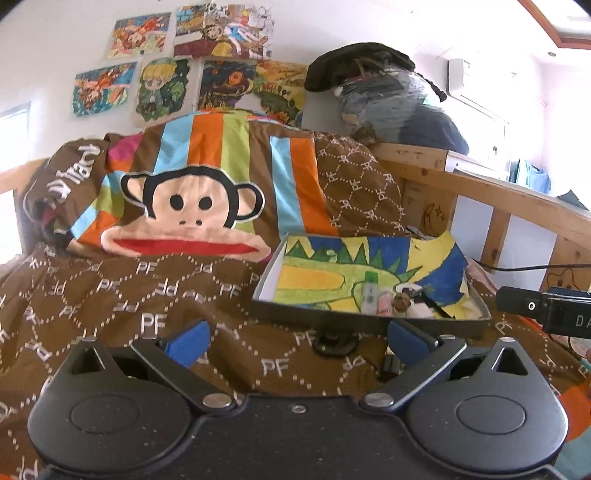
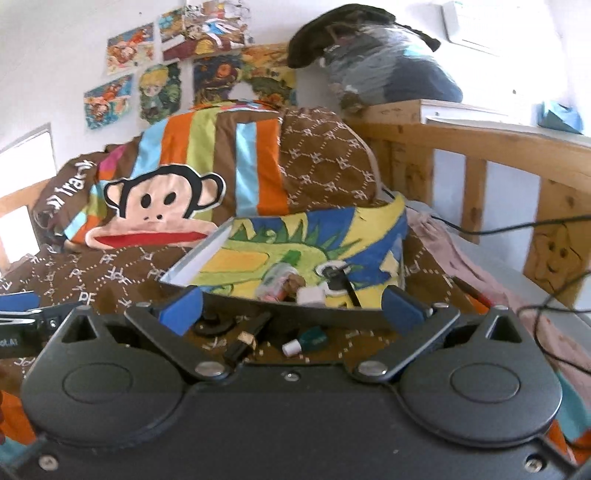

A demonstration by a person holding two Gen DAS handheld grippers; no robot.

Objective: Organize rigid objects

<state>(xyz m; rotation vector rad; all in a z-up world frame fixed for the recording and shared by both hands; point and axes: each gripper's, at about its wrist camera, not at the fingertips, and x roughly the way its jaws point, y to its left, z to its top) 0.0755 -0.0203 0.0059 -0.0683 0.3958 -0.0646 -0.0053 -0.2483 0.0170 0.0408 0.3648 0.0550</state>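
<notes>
Soft brown printed cloth bedcover (image 1: 110, 295), matt grey cardboard tray (image 1: 369, 321) with crayoned paper lining (image 1: 332, 269), knotty bare wood bed rail (image 1: 498, 192).

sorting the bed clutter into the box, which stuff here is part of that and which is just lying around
Part of the job:
- shallow box lined with a dragon drawing, small items already inside
- teal bottle with white cap on the bedspread
- black ring
- black stick-shaped item
- left gripper and right gripper, both open

Just lying about:
- monkey pillow
- wall drawings
- black cable
</notes>
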